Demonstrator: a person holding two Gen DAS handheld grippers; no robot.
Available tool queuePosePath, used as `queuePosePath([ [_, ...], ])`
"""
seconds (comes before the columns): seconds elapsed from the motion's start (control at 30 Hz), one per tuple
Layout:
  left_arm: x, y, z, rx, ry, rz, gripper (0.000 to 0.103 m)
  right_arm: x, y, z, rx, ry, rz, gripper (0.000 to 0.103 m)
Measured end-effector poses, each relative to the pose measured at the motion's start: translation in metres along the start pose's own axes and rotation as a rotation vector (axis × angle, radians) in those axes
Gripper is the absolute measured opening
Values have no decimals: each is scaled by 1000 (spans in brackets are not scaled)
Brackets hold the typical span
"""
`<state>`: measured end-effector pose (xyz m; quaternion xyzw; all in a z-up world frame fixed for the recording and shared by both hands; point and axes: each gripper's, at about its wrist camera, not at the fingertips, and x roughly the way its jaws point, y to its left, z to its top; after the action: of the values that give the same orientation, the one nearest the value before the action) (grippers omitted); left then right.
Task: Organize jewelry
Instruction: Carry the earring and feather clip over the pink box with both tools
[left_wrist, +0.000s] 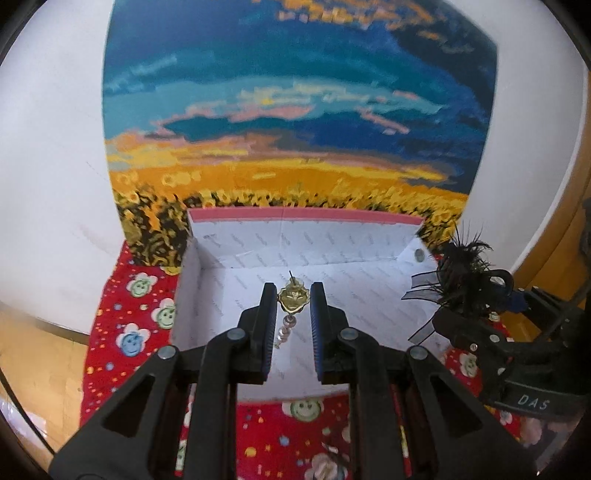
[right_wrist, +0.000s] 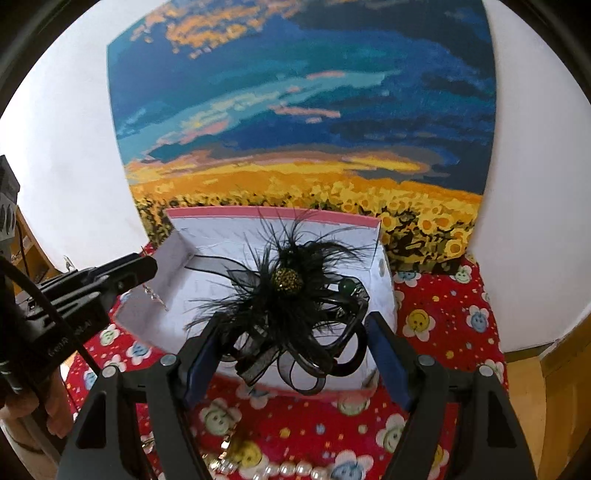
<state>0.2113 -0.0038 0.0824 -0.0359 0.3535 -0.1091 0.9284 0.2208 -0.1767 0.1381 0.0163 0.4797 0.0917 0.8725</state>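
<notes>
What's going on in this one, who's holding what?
A person with two handheld grippers is sorting jewelry into an open white box on a red smiley-print cloth. The left gripper grips a gold earring with a pearl drop above the box's floor. The right gripper holds a black feather hair clip over the same box. A pearl necklace lies on the cloth, outside the box.

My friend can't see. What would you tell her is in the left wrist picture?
The left gripper pinches a gold earring with dangling pearls over an open white box. The box sits on a red smiley-flower cloth before a sunflower painting, and the right gripper brings a black feathery ornament.
</notes>
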Motion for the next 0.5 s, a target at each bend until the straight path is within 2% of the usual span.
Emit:
queuePosePath([
  [0.23,41,8,-9,-19,66,14,10,40,-7,3,-2,45,-18,77],
  [0.5,69,23,-21,-54,138,38,10,69,-8,0,4,90,-34,77],
])
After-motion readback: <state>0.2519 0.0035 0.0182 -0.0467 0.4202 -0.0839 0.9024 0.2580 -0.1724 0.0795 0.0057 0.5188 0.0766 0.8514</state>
